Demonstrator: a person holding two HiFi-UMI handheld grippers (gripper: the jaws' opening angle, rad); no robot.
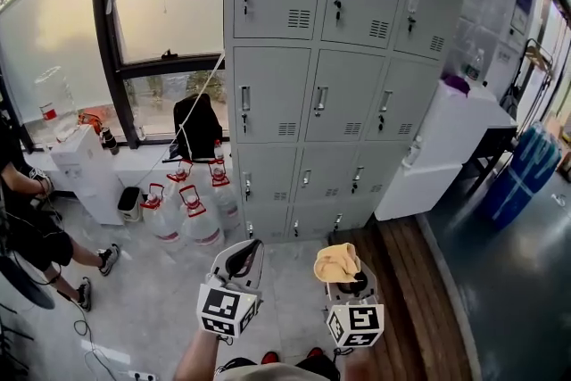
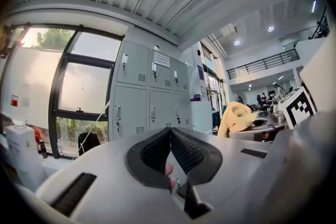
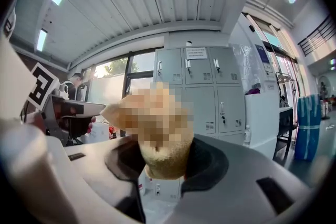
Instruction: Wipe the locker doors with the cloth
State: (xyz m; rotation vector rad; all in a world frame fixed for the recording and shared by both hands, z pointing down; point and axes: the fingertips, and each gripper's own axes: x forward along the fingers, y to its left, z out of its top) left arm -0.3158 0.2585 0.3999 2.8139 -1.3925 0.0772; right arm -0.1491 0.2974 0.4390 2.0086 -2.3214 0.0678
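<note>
The yellow cloth [image 1: 337,262] sits bunched in the right gripper [image 1: 342,279]. The jaws are clamped on its lower end so the loose wad sticks out in front, ready, I'd say, to be pressed against a door. The grey locker doors [image 1: 268,94] stand well apart ahead, with no contact yet. The left gripper [image 1: 241,260] is closed on nothing, jaws together at the tip. Both are held low, side by side, angled up toward the lockers.
</note>
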